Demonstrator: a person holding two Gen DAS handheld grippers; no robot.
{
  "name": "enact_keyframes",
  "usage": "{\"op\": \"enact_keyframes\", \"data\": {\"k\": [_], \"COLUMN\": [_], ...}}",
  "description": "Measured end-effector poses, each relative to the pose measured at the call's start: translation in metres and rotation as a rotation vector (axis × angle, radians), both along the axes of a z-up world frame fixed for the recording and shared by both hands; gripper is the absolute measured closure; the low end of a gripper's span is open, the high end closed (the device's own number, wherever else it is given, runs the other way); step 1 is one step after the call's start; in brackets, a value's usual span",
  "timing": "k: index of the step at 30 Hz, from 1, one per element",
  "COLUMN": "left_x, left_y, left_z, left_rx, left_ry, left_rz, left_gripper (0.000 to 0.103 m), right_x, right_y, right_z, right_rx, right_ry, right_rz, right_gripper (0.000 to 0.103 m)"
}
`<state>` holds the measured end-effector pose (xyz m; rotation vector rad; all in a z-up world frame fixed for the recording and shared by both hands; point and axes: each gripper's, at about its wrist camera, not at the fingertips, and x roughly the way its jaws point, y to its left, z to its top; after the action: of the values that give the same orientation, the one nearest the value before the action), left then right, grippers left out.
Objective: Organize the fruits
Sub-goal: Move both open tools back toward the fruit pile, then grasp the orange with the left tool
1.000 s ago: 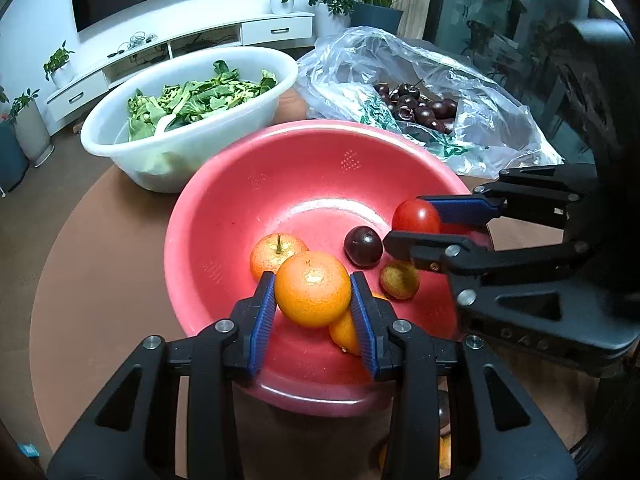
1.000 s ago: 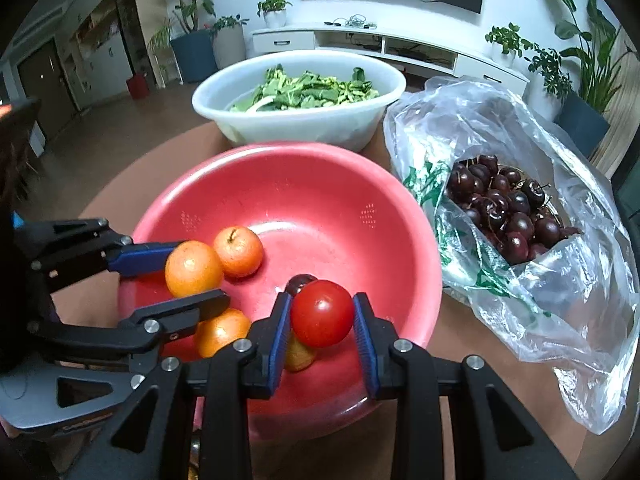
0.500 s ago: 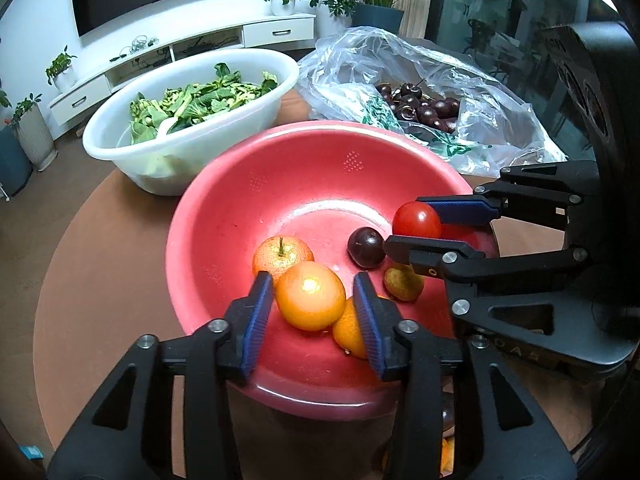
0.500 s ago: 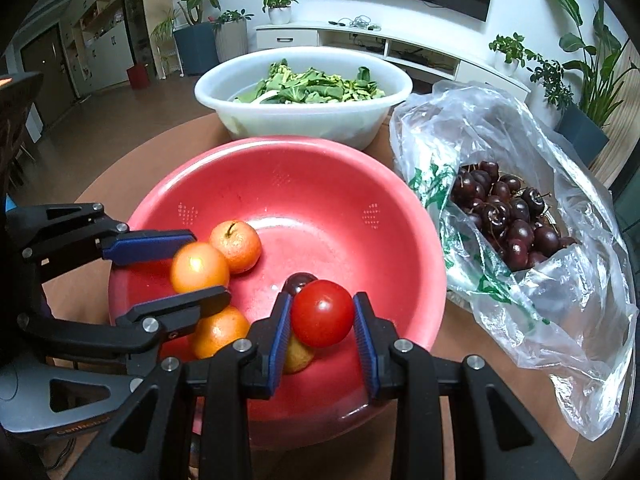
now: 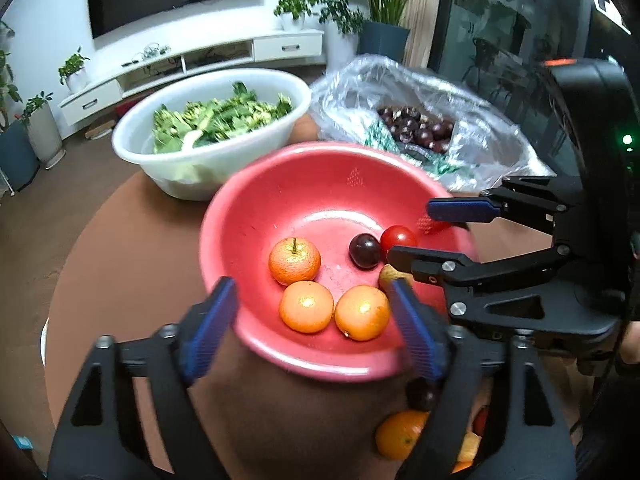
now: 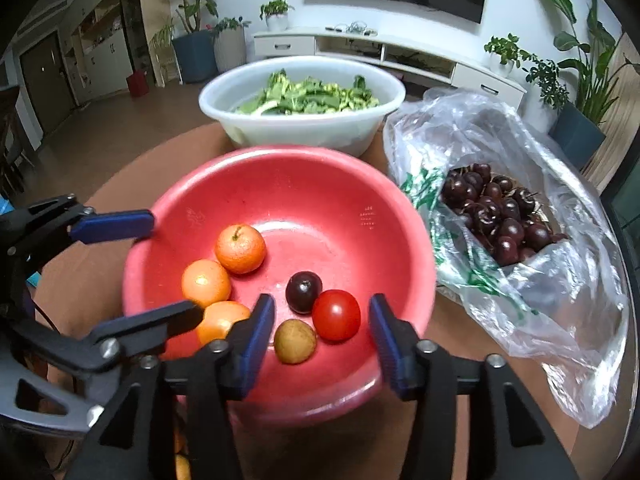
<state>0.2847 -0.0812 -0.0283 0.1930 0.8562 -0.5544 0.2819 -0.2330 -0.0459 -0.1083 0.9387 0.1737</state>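
Note:
A red bowl (image 5: 304,192) (image 6: 280,184) sits on the brown round table. In it lie three oranges (image 5: 306,306) (image 6: 206,283), a dark plum (image 5: 364,251) (image 6: 303,291), a red tomato (image 5: 398,239) (image 6: 336,314) and a small brown-green fruit (image 6: 295,341). My left gripper (image 5: 316,328) is open and empty above the bowl's near rim. My right gripper (image 6: 322,338) is open and empty at the bowl's near right side, above the tomato. Each gripper also shows in the other view, the right one (image 5: 440,232) and the left one (image 6: 160,268).
A white basin of green vegetables (image 5: 208,132) (image 6: 304,100) stands behind the red bowl. A clear plastic bag of dark cherries (image 5: 416,132) (image 6: 496,216) lies to its right. More fruit, an orange (image 5: 400,434) among it, lies below the bowl's near rim.
My left gripper opened and let the orange drop into the bowl. My right gripper opened and let the tomato drop in. Both pulled back a little.

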Motion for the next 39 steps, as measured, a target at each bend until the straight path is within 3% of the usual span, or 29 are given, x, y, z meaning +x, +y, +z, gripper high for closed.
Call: {"op": "enact_keyframes", "data": {"k": [4, 9, 20, 30, 39], "left_x": [-0.026, -0.070, -0.174, -0.199, -0.188], "left_y": [0.011, 0.028, 0.038, 0.027, 0.013], "left_z": [0.015, 0.019, -0.023, -0.045, -0.049], "left_rx": [-0.024, -0.062, -0.070, -0.044, 0.039], "left_ry": [-0.033, -0.033, 0.042, 0.050, 0.095], "left_rz": [0.005, 0.019, 0.010, -0.022, -0.043], "left_gripper": [0.007, 0.003, 0.000, 0.000, 0.000], "right_x": [-0.021, -0.066, -0.168, -0.225, -0.235], "right_y": [-0.009, -0.027, -0.046, -0.035, -0.039], "right_z": [0.019, 0.031, -0.007, -0.037, -0.049], "right_rx": [0.049, 0.167, 0.366, 0.470, 0.500], "right_ry": [-0.054, -0.094, -0.028, 0.056, 0.076], "right_rz": [-0.020, -0.060, -0.160, -0.203, -0.233], "right_gripper": [0.030, 0.023, 0.022, 0.022, 0.022]}}
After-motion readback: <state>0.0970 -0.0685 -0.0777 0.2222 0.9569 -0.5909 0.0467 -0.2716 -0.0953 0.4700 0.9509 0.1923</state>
